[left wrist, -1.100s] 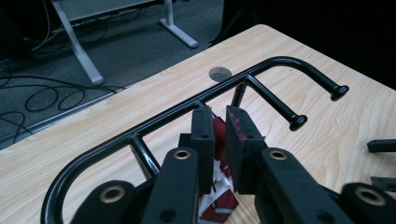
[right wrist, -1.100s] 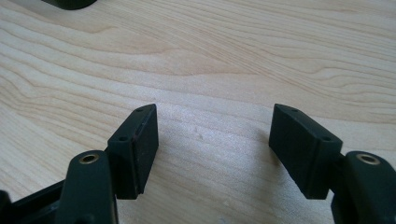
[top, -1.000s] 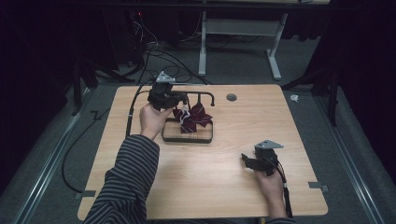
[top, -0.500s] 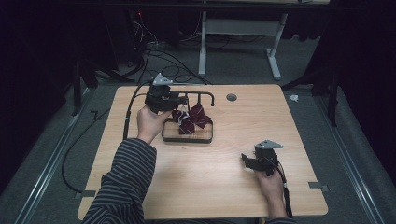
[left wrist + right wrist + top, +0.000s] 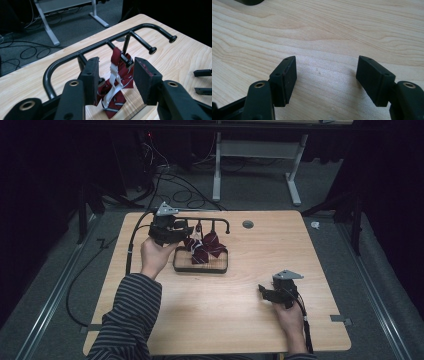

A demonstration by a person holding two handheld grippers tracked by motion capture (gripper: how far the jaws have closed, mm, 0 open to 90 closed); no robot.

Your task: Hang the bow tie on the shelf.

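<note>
Now letting go of the tie on the rack.

Nearest, the right hand-held gripper (image 5: 272,292) rests on the bare surface (image 5: 210,320), jaws apart and empty. Farther off, the left hand-held gripper (image 5: 116,75) has just been opening; its pads flank the dark red tie (image 5: 117,82) without pressing it. That tie hangs from a peg of the black rack (image 5: 100,46), above the rack's base (image 5: 200,266). Hanging looks done; next, I judge, the left gripper should back straight off without snagging the white strap (image 5: 112,85).
</note>
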